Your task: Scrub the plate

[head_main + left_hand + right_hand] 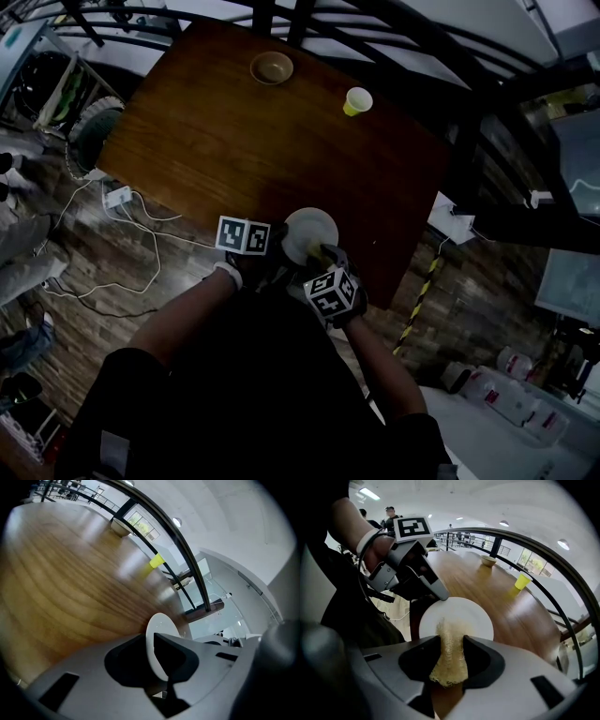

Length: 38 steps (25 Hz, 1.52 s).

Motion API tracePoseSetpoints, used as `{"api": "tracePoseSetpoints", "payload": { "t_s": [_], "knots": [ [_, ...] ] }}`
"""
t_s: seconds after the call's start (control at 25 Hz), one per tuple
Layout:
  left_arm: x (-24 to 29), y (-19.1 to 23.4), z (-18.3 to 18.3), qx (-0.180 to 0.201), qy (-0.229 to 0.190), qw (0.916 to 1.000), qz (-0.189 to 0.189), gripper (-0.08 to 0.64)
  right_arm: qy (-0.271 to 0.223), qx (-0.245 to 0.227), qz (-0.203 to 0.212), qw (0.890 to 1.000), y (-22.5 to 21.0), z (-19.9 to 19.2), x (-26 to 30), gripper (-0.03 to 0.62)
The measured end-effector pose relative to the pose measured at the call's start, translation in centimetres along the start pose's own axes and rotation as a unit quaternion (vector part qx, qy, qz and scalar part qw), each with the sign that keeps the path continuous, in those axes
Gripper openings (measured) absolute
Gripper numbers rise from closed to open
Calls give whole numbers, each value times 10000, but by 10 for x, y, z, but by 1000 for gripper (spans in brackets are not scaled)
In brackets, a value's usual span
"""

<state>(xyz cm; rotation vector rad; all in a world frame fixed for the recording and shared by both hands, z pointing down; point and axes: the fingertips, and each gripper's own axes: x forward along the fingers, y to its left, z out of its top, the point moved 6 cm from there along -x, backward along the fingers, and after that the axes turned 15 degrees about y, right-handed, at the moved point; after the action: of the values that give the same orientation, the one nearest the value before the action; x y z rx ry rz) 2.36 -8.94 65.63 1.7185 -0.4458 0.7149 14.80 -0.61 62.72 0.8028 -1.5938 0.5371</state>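
A white plate [310, 232] is held above the near edge of the wooden table [234, 141]. My left gripper [279, 246] is shut on the plate's rim; the plate [158, 641] shows edge-on between its jaws. My right gripper [323, 255] is shut on a yellowish scrub pad [449, 654], whose tip rests on the plate's face [471, 618]. The left gripper [440, 595] pinches the plate's far-left rim in the right gripper view.
A brown bowl [271, 67] and a yellow cup [356, 100] stand at the table's far side. White cables and a power strip [117, 197] lie on the floor to the left. A black railing [543, 569] runs behind the table.
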Motion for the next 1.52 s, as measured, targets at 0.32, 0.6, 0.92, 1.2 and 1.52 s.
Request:
{"api": "tracePoseSetpoints", "payload": {
  "t_s": [0.32, 0.6, 0.92, 1.2, 1.52],
  "knots": [
    [-5, 0, -5, 53, -35, 9999, 92, 63, 154, 358, -414, 9984, -40, 4, 11, 156],
    [-17, 0, -13, -60, -200, 9998, -29, 63, 104, 110, -606, 9981, -49, 53, 18, 156],
    [-34, 19, -17, -367, -399, 9985, -3, 63, -129, -663, -245, 9974, 2, 84, 16, 156],
    [-34, 24, -17, -426, -362, 9984, -61, 63, -252, -874, 78, 9958, 40, 60, 1, 156],
    [-27, 17, -14, -312, -267, 9991, -47, 63, -109, -353, 204, 9991, 26, -5, -13, 156]
  ]
}}
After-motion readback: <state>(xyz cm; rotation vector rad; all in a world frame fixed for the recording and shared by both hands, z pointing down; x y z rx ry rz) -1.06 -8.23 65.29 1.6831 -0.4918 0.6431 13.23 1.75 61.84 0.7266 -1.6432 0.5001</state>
